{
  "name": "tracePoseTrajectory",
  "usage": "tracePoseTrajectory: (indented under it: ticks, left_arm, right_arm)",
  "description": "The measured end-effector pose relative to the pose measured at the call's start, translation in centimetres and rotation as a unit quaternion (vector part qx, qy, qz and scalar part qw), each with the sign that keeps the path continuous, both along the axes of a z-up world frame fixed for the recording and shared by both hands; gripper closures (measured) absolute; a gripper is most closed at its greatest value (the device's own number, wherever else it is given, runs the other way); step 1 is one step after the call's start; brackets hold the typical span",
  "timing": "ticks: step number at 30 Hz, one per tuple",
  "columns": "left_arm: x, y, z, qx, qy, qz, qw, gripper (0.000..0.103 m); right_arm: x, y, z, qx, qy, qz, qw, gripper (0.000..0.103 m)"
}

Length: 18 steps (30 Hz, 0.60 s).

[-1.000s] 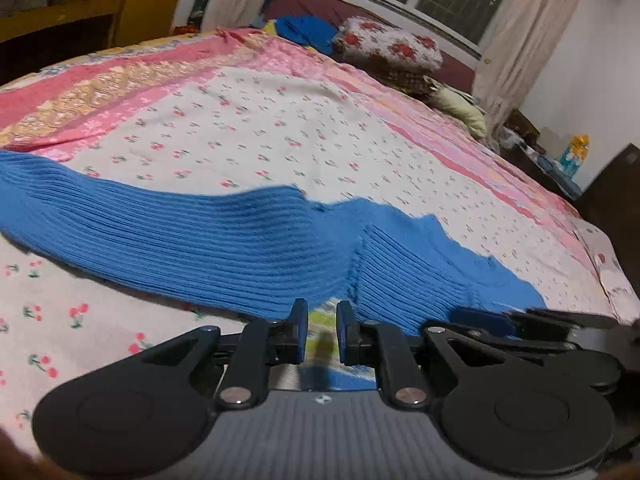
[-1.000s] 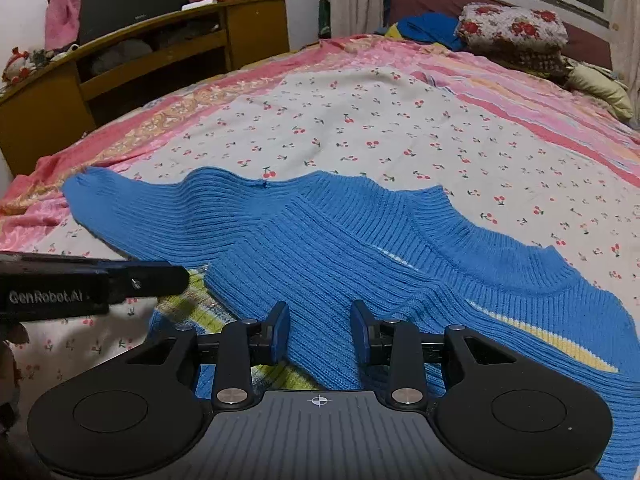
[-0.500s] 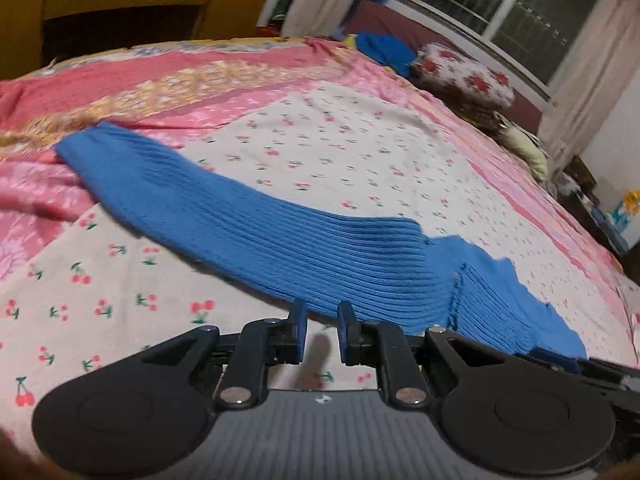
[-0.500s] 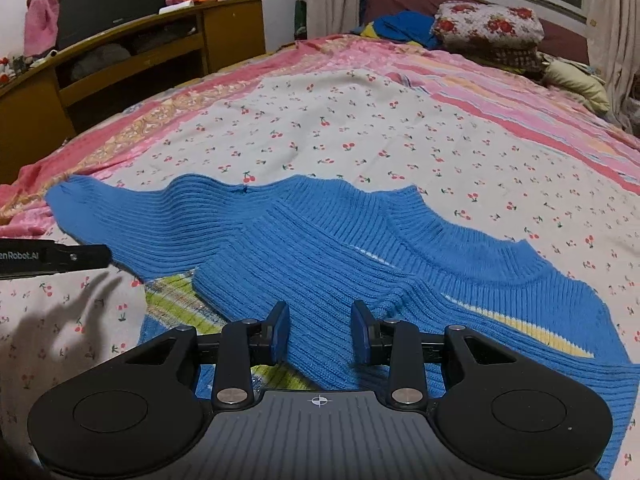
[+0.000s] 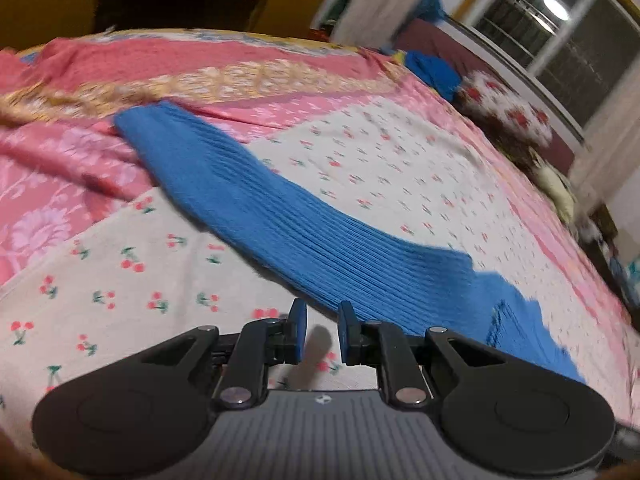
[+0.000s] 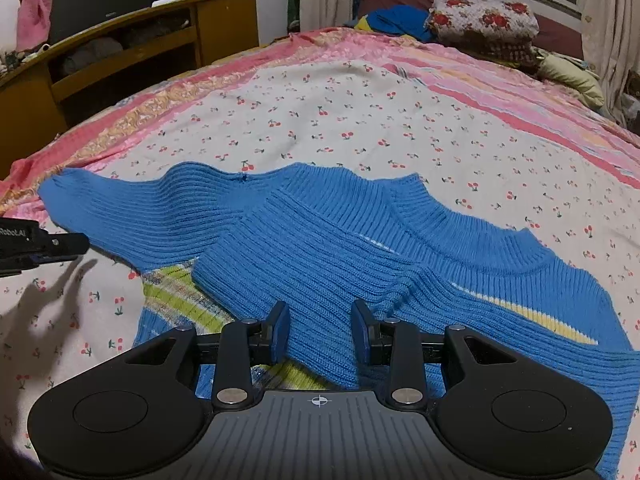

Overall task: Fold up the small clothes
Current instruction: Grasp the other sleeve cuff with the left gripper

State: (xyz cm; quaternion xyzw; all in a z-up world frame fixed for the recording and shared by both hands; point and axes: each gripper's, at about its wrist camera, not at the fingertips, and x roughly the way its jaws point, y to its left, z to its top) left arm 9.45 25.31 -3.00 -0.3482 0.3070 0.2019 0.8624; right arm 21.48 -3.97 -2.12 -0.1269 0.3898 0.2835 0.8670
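Note:
A blue ribbed sweater (image 6: 328, 240) with yellow and green stripes lies flat on the cherry-print bedspread (image 6: 360, 120). One sleeve (image 5: 256, 208) stretches out to the left, its cuff at the pink border. The other sleeve is folded across the body. My left gripper (image 5: 322, 320) hovers just off the near edge of the outstretched sleeve, jaws a narrow gap apart with only bedsheet showing between them. It also shows at the left edge of the right wrist view as the left gripper (image 6: 44, 244). My right gripper (image 6: 320, 328) hangs open over the folded part of the sweater, nothing pinched.
A wooden cabinet (image 6: 132, 52) stands beyond the bed's left side. Floral pillows (image 6: 484, 20) and a heap of blue clothes (image 6: 396, 18) sit at the headboard under a window (image 5: 568, 24). Curtains hang at the right.
My left gripper has slid left along the sleeve toward its cuff and rolled; in the right wrist view it has drawn back to the left edge. The right gripper has stayed put.

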Motion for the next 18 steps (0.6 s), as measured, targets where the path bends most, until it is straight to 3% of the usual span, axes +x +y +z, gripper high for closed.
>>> tracePoseTrajectory:
  ticks: [7, 14, 18]
  left_arm:
    - [-1.6, 3.1, -1.1, -0.063, -0.018, 0.074, 0.9951, 0.08]
    - [-1.9, 7.6, -1.0, -0.072, -0.058, 0.164, 0.9822, 0.079]
    - [-1.0, 10.1, -2.1, -0.09, -0.063, 0.188, 0.9761, 0.075]
  right_arm:
    - [0.0, -0.3, 0.0, 0.01, 0.003, -0.006, 1.0, 0.069]
    - [-0.1, -0.4, 0.2, 0.015, 0.005, -0.008, 1.0, 0.069]
    - [-0.2, -0.1, 0.2, 0.019, 0.007, -0.011, 1.0, 0.069]
